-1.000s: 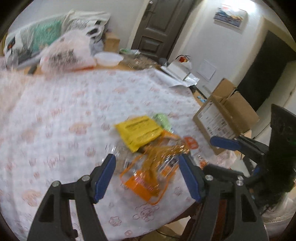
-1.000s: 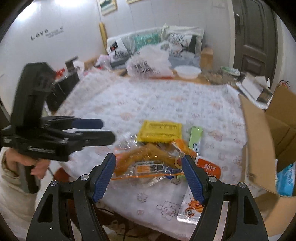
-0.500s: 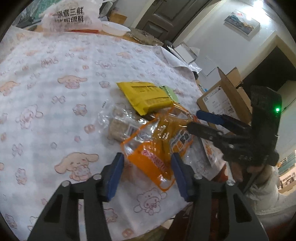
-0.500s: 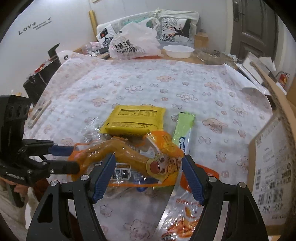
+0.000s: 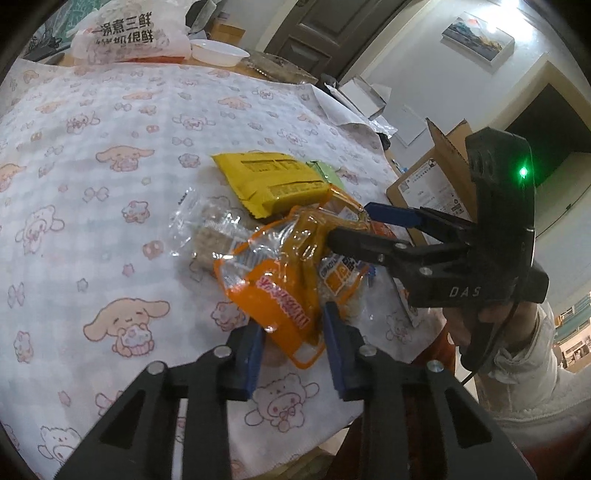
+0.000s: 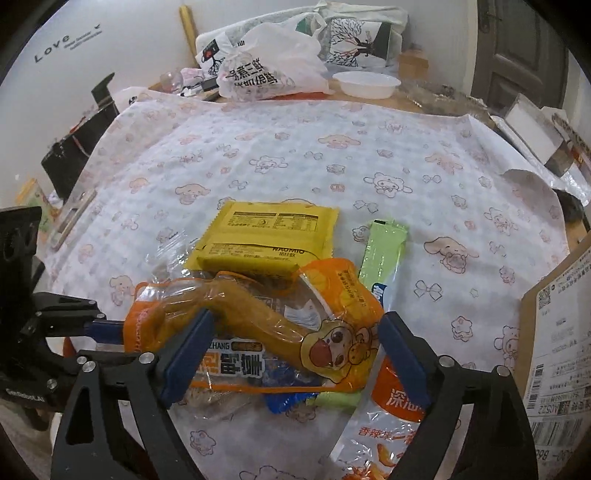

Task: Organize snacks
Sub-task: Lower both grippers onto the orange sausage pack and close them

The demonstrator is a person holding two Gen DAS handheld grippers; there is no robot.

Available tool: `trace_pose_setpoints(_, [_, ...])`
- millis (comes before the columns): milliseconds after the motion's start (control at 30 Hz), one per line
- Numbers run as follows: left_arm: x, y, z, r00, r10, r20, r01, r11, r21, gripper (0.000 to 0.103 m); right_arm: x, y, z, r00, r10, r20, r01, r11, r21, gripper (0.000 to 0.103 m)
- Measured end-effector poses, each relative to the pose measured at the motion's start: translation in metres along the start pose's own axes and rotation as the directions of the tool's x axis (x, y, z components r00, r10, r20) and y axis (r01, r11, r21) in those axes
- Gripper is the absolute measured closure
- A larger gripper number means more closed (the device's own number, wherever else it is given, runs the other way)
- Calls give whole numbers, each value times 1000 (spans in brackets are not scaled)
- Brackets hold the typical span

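Observation:
A pile of snacks lies near the table's front edge. On top is an orange chicken-leg packet (image 5: 291, 280) (image 6: 255, 325). My left gripper (image 5: 293, 343) has narrowed around the packet's near end, its pads beside the packet's edges. My right gripper (image 6: 291, 354) is open and straddles the same packet from the other side; it also shows in the left wrist view (image 5: 354, 225). A yellow packet (image 6: 266, 236) (image 5: 273, 184), a green stick packet (image 6: 384, 254), a clear cracker bag (image 5: 210, 229) and an orange-white chip bag (image 6: 380, 424) lie around it.
An open cardboard box (image 6: 557, 350) (image 5: 432, 184) stands at the table's right edge. At the far end are a white plastic bag (image 6: 273, 70), a white bowl (image 6: 365, 83) and printed tote bags (image 6: 354, 33). A black device (image 6: 77, 147) sits at the left.
Both grippers moved in close over the snack pile. My left gripper's jaws narrowed around the orange packet's end. My right gripper came to straddle the packet.

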State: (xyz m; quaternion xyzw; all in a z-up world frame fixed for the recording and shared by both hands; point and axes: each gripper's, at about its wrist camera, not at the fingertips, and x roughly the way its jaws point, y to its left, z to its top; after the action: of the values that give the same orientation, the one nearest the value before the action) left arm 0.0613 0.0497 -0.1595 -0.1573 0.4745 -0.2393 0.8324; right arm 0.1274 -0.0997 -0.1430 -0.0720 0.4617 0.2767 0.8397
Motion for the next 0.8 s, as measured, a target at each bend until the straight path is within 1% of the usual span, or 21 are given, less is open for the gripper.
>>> trace_pose_setpoints(100, [-3,1,0,1000,-2,9,2,1000,2,76,0,1,0,1000,12,-3,-12,1000,2,13])
trace_pose_setpoints(200, [-10,5,4,999,13,31,-13,1000,0,76,-1,11,-2,1000,26,0,-26,999,-28,13])
trace_pose_setpoints(333, [-21,21,12,997,44,63,-42,999,-27,76,-2,26,-2,996,85,-13,-86,994,-66,15])
trace_pose_setpoints(400, [-25,32,16,995,63,72,-60,997,-44,76,-1,31,0,996,90,-19,-91,992,-88,15])
trace_pose_setpoints(467, [-27,39,20,994,76,79,-72,996,-56,76,1,30,5,997,71,-11,-72,993,-91,15])
trace_pose_setpoints(533, [-29,47,23,994,78,82,-72,995,-70,76,3,27,11,999,46,4,-45,995,-89,15])
trace_pose_setpoints(600, [-30,52,25,993,84,84,-78,994,-73,76,7,22,17,999,43,10,-42,996,-80,15])
trace_pose_setpoints(800, [-32,60,29,992,95,86,-89,993,-78,76,29,3,29,991,130,-18,-130,991,-9,15])
